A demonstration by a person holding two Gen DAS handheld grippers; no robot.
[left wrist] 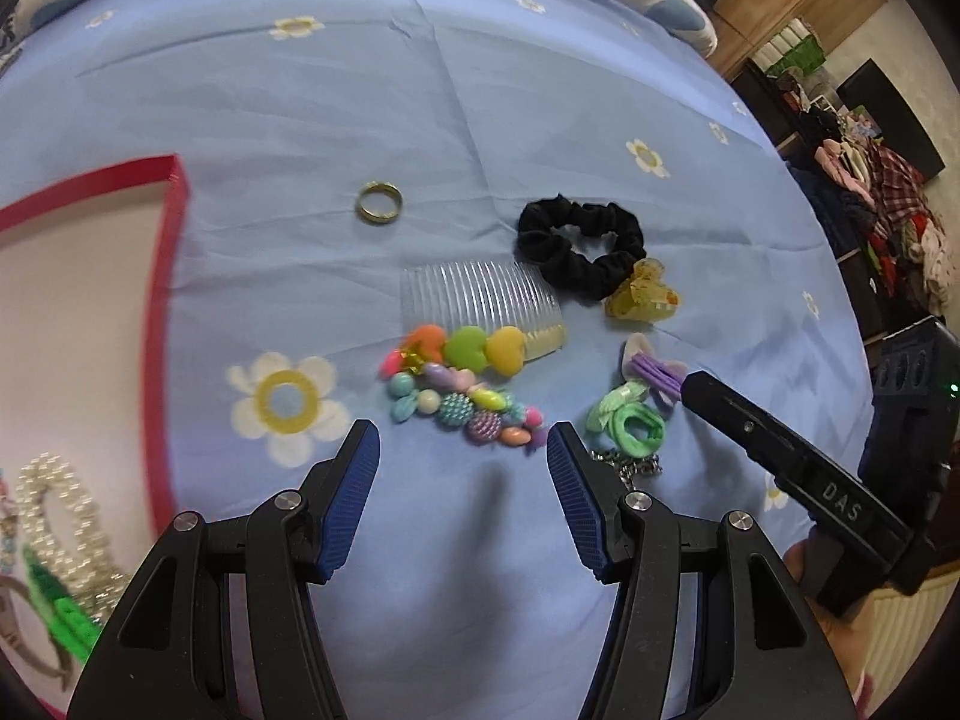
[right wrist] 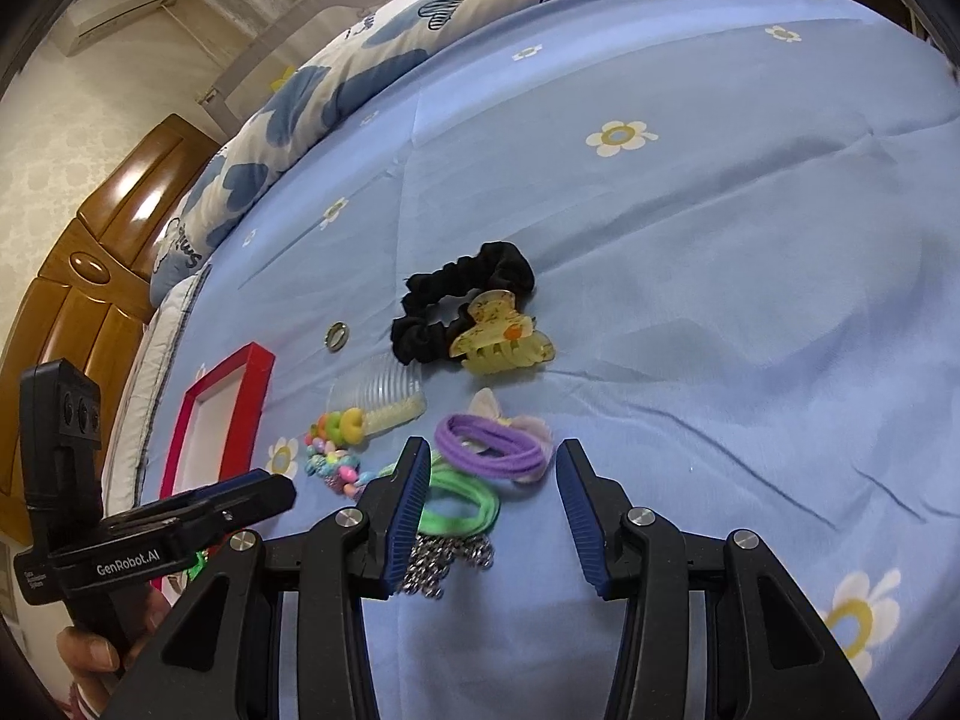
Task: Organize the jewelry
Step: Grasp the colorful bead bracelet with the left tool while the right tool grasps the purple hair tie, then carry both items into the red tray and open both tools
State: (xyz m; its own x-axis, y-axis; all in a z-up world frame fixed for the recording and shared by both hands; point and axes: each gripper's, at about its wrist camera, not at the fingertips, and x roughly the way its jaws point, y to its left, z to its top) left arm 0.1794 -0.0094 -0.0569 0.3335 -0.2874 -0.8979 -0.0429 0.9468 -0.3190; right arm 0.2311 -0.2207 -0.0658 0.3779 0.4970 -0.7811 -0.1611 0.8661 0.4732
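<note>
Jewelry lies on a blue flowered bedsheet [left wrist: 300,120]. My left gripper [left wrist: 462,450] is open and empty, just short of a colourful bead bracelet [left wrist: 462,408] and a heart hair clip [left wrist: 474,348]. A clear comb [left wrist: 474,294], gold ring [left wrist: 378,202], black scrunchie [left wrist: 576,246] and yellow claw clip [left wrist: 642,297] lie beyond. My right gripper [right wrist: 495,468] is open and empty over a purple hair tie [right wrist: 489,447], green hair tie [right wrist: 459,504] and silver chain [right wrist: 444,564]. A red-rimmed box [left wrist: 165,300] at left holds a pearl bracelet [left wrist: 54,516].
Pillows [right wrist: 360,48] line the far edge of the bed. A wooden headboard [right wrist: 90,276] stands at left in the right wrist view. Piled clothes [left wrist: 882,210] lie off the bed's right side. The red-rimmed box also shows in the right wrist view [right wrist: 240,396].
</note>
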